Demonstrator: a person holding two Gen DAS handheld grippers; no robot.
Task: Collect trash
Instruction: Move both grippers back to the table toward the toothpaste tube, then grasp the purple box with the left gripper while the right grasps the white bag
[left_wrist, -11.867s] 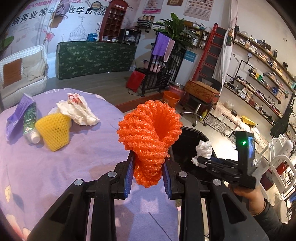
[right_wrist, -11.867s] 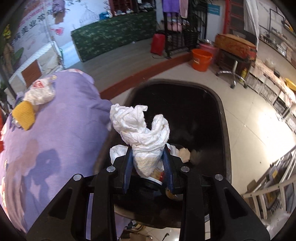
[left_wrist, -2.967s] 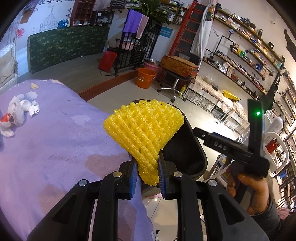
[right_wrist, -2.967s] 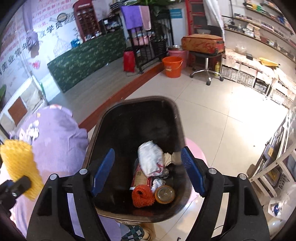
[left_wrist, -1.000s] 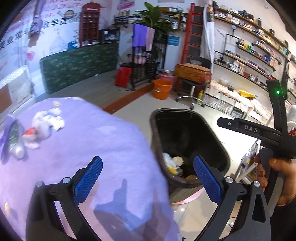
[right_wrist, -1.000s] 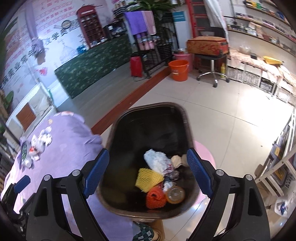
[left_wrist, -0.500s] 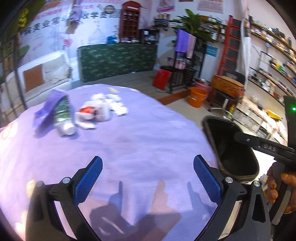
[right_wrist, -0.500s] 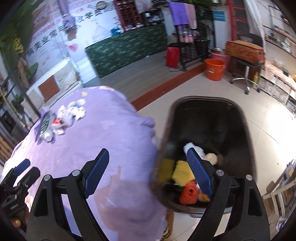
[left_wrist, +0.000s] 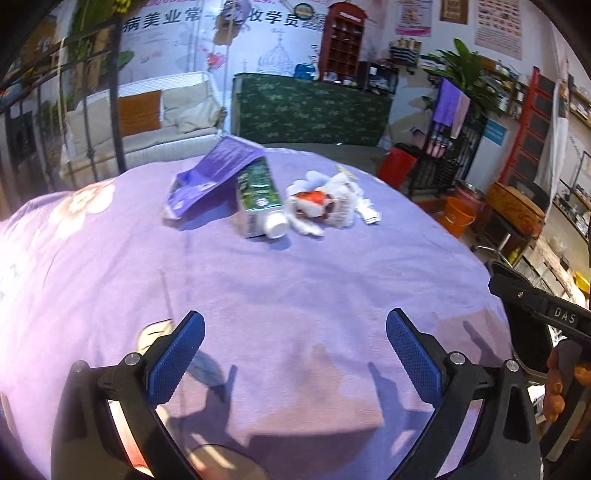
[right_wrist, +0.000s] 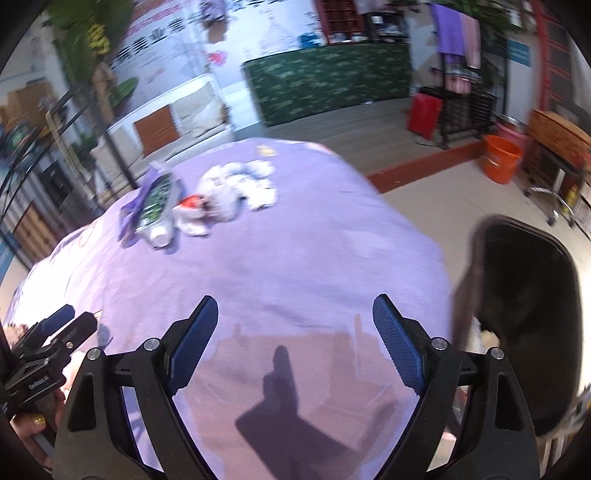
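Both views swung from black bin (right_wrist: 524, 295) to table; left gripper (left_wrist: 295, 343) and right gripper (right_wrist: 291, 332) released, empty. Toothpaste tube (left_wrist: 258, 195) touches crumpled tissue (left_wrist: 325, 203).

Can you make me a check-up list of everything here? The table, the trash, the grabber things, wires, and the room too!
Surface: table under a purple flowered cloth.
Job's things: purple packet, green tube with a white cap beside it, crumpled tissues with a red patch, all close together on the far side; black bin off the table's edge.
Clutter: nothing seen.
Grippers: left gripper and right gripper both have jaws wide, nothing between them.
Cables: nothing seen.
Surroundings: orange bucket, green-covered counter, shelves, plants.
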